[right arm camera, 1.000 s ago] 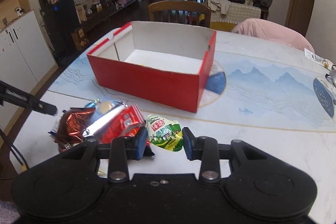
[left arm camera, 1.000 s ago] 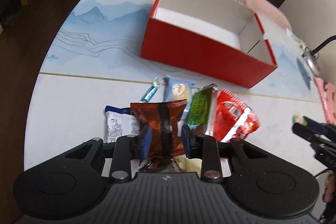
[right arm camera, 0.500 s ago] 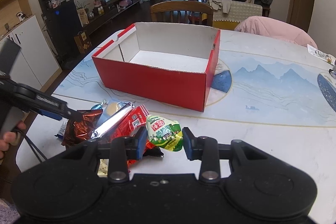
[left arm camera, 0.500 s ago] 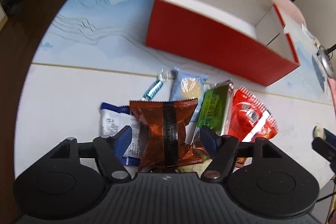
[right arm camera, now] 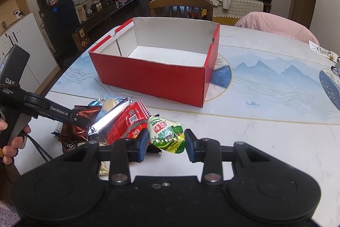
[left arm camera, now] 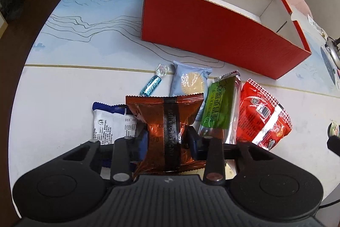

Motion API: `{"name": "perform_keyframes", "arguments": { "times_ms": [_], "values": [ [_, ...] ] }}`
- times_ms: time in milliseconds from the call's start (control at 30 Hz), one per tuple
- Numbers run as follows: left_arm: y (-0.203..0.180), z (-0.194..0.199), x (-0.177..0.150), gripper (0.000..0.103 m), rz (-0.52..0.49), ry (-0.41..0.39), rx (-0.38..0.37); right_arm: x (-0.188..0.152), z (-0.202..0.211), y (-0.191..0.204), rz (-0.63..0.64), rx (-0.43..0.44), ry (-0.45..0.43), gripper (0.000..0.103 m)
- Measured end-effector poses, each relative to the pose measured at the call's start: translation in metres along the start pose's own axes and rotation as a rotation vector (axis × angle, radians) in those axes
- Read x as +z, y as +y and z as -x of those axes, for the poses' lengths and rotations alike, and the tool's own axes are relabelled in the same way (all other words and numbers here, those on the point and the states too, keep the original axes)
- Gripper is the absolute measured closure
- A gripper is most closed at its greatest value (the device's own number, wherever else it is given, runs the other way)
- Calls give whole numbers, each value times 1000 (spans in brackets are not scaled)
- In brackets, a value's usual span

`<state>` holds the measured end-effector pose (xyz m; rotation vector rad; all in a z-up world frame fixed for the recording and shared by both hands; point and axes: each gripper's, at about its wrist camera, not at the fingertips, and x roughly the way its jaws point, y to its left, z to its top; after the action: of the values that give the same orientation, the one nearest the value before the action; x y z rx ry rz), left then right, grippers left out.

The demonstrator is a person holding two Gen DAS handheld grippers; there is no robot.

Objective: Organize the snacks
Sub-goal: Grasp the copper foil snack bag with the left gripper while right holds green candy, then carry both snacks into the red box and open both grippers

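An open red cardboard box (left arm camera: 212, 35) stands on the white table, white and bare inside (right arm camera: 165, 54). In front of it lies a pile of snacks. My left gripper (left arm camera: 167, 135) points steeply down. Its jaws are closing on a brown foil packet (left arm camera: 165, 107), whose waist is pinched between the pads. Around it lie a blue-white packet (left arm camera: 112, 122), a teal candy (left arm camera: 152, 86), a pale blue biscuit pack (left arm camera: 191, 82), a green bar (left arm camera: 221, 107) and a red packet (left arm camera: 261, 116). My right gripper (right arm camera: 166, 136) is shut on a green-white snack cup (right arm camera: 163, 129) just right of the pile.
A wooden chair (right arm camera: 180, 5) and a pink cloth (right arm camera: 276, 24) sit behind the table. The table's curved edge runs along the left (left arm camera: 31, 52). A person's hand (right arm camera: 12, 142) holds the left gripper's handle. A metal object (left arm camera: 333, 52) lies at the far right.
The left jaws spread wide around the brown packet, the gripper sank toward the pile, and the jaws have closed on the packet again, farther along it. The right gripper stayed still with its cup.
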<state>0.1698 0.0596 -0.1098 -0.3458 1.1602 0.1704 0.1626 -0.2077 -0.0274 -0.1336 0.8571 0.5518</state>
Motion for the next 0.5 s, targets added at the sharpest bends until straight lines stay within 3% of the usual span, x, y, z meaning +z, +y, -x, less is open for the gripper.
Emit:
{"name": "perform_keyframes", "arguments": {
  "times_ms": [200,500],
  "values": [
    [11,13,-3,69,52,-18,-35,2,4,3,5,10,-9,67],
    [20,67,-4,69,72,-91,-93,19,22,14,32,33,-67,67]
  ]
}}
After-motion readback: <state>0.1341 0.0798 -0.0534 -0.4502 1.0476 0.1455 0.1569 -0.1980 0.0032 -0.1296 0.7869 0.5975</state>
